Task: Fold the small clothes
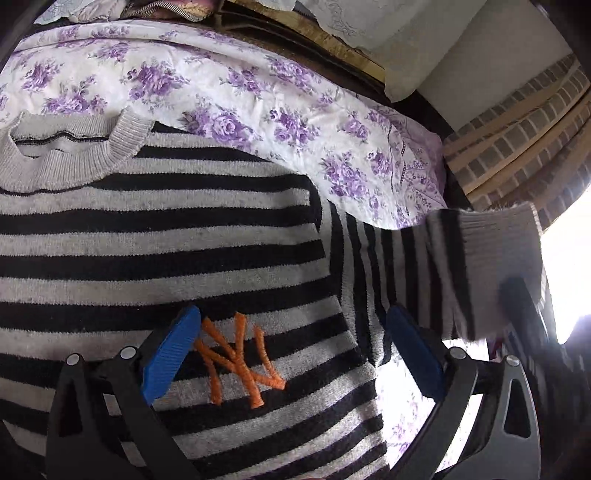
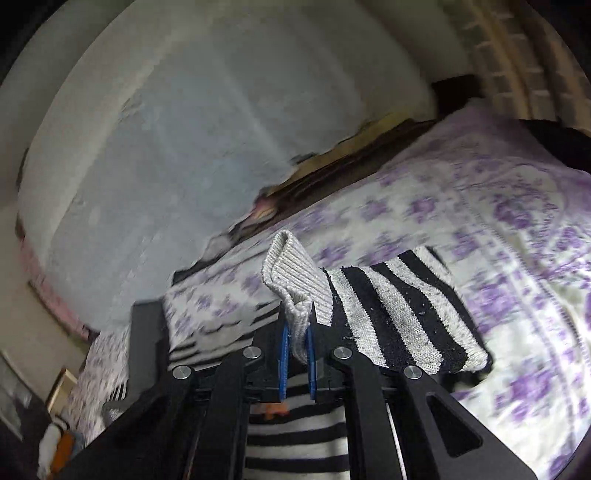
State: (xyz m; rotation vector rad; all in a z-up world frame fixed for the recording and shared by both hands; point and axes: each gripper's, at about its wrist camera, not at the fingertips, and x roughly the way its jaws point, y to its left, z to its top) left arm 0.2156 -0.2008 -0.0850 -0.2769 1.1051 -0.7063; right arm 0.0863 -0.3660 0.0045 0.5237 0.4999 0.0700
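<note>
A small black-and-grey striped sweater (image 1: 155, 236) with an orange NY logo (image 1: 238, 360) lies flat on the floral bed sheet (image 1: 258, 96), neck to the upper left. My left gripper (image 1: 291, 347) hovers open over the chest, one blue pad on each side of the logo, holding nothing. My right gripper (image 2: 297, 332) is shut on the grey ribbed cuff (image 2: 295, 280) of the sweater's sleeve (image 2: 399, 314), which is lifted off the bed. From the left wrist view that raised sleeve (image 1: 480, 266) hangs at the right with the right gripper's dark finger below it.
The bed's far edge meets a dark wooden frame (image 1: 332, 44) and a pale wall (image 2: 184, 147). Pale lattice brickwork (image 1: 517, 122) stands at the right, beyond the bed's corner. A striped pillow (image 1: 166, 9) lies at the head. Bright light comes in from the right.
</note>
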